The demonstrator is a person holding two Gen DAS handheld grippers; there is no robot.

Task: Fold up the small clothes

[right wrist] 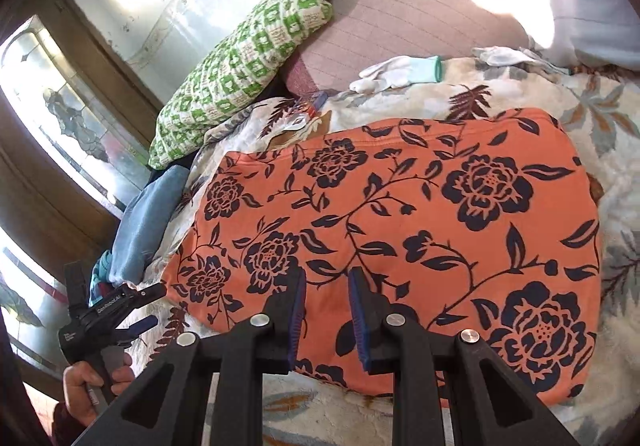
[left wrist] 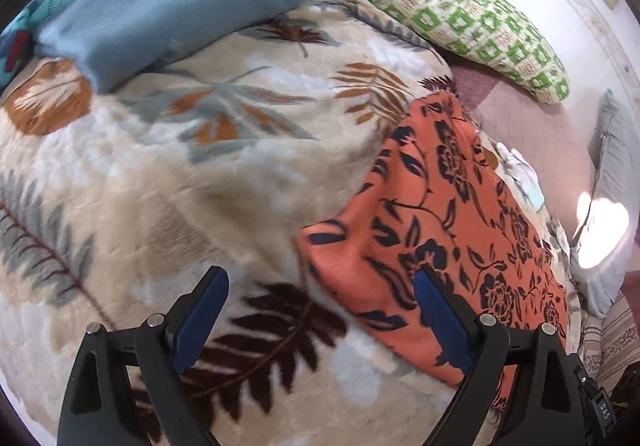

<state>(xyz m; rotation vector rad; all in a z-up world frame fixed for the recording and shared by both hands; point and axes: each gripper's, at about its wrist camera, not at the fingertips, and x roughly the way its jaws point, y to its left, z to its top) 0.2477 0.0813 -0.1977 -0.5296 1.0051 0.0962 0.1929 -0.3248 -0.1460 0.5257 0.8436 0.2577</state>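
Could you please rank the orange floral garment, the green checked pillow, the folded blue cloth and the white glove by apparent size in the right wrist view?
1. orange floral garment, nearest the camera, so inflated
2. green checked pillow
3. folded blue cloth, partly hidden
4. white glove

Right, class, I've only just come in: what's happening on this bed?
A person with a gripper in each hand is folding clothes. An orange floral garment lies flat in a neat rectangle on the leaf-print blanket. The right gripper hovers over its near edge, jaws narrowly apart. The left gripper is wide open, holding nothing.
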